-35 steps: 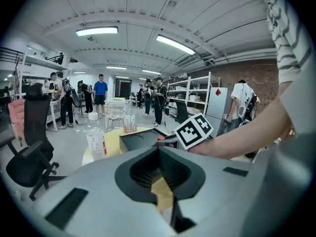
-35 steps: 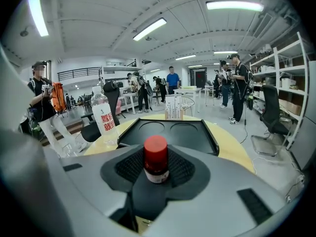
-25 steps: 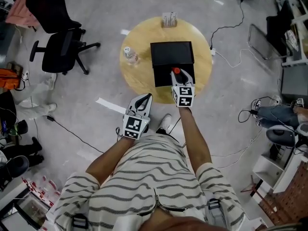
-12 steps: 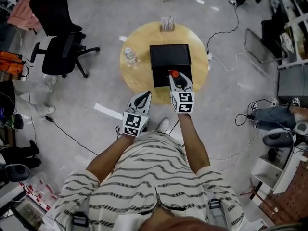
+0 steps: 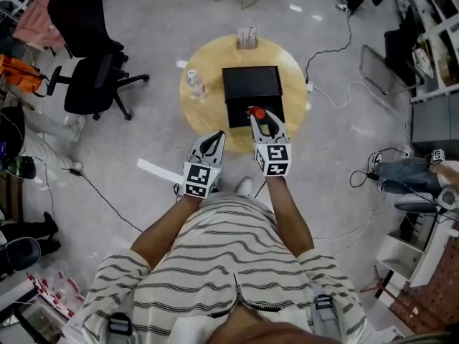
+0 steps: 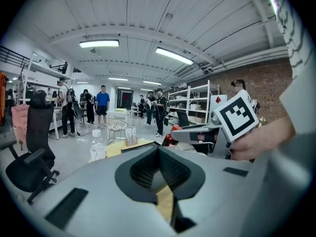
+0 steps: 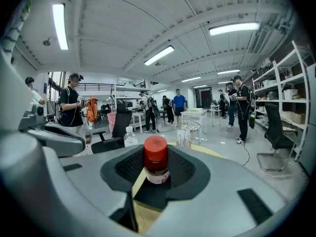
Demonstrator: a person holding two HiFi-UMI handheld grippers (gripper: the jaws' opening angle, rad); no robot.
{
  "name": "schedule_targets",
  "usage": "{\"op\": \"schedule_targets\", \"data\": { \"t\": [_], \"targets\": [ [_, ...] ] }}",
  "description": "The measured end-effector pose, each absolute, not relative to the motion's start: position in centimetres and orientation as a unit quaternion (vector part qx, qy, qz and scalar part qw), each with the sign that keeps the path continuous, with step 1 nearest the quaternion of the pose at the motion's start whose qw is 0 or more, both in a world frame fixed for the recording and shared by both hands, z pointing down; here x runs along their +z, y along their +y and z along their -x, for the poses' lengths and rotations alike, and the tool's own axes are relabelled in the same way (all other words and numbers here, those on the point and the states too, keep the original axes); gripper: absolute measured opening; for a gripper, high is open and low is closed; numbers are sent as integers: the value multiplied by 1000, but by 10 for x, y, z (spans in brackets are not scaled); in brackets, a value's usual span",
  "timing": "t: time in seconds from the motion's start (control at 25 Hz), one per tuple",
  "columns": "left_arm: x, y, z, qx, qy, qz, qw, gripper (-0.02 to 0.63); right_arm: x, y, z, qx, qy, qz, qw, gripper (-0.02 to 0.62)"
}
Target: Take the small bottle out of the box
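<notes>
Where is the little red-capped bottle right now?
The small bottle is clamped by the right gripper, at the head view's middle, over the black box's near part on the round table.

**Striped shirt, grey grippers**

The person wears a white short-sleeved shirt [image 5: 222, 264] crossed by thin dark wavy stripes. Dark straps [image 5: 119, 328] with buckles sit on both shoulders. The left gripper [image 5: 214, 139] and right gripper [image 5: 259, 117] share one build: smooth light-grey shells tapering toward the tips, with black ribbed pads [image 6: 143, 169] lining the curved inner faces. Each carries a white cube [image 5: 274, 160] printed with black square markers.
</notes>
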State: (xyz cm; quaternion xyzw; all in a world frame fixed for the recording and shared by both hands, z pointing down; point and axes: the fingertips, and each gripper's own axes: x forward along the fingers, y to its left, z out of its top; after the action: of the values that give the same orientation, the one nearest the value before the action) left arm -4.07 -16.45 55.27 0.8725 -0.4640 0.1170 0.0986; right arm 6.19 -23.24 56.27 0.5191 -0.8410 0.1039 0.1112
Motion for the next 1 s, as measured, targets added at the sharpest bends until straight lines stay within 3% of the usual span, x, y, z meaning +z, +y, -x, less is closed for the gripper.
{"op": "schedule_targets", "data": {
  "t": [1.0],
  "targets": [
    [534, -170, 42, 97, -467, -876, 76, 21, 529, -185, -49, 80, -854, -507, 83, 149]
  ]
}}
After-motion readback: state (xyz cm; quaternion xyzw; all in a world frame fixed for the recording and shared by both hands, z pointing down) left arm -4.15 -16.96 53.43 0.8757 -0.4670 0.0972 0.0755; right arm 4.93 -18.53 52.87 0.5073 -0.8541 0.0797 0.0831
